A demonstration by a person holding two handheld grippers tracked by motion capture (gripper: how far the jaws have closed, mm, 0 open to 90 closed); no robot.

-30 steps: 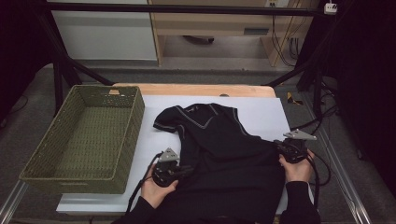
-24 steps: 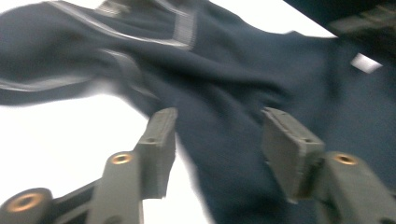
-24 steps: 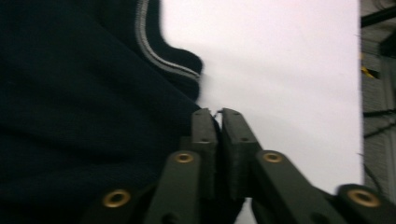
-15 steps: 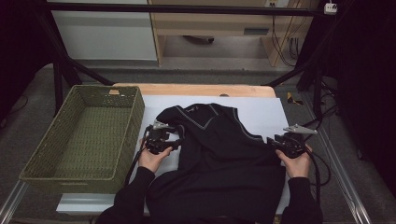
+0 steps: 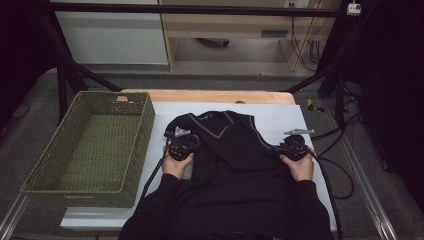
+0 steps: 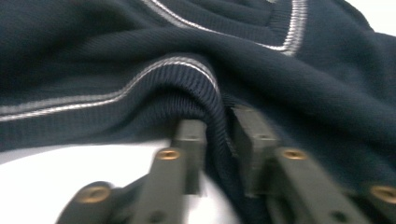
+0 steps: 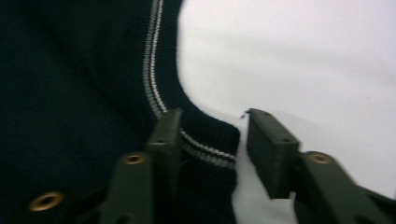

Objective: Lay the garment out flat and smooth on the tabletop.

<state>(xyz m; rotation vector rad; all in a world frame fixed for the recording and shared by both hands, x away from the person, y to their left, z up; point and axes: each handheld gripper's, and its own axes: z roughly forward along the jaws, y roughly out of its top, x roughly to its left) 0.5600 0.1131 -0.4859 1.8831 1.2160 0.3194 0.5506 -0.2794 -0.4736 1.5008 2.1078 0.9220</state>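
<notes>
Lying spread across the white table sheet (image 5: 280, 117) at the centre of the high view is our dark navy sweater vest (image 5: 235, 160), its V-neck pointing toward the top of the frame. We have the left gripper (image 5: 181, 145) at the garment's left armhole; in the left gripper view its jaws stand a little apart with the ribbed, grey-striped armhole edge (image 6: 205, 93) bunched between them. Our right gripper (image 5: 294, 148) sits at the vest's right edge, its jaws wide, one over the striped trim (image 7: 205, 149), the other over bare sheet. A green woven basket (image 5: 90, 145) stands at the left of the frame, just beside the sheet
</notes>
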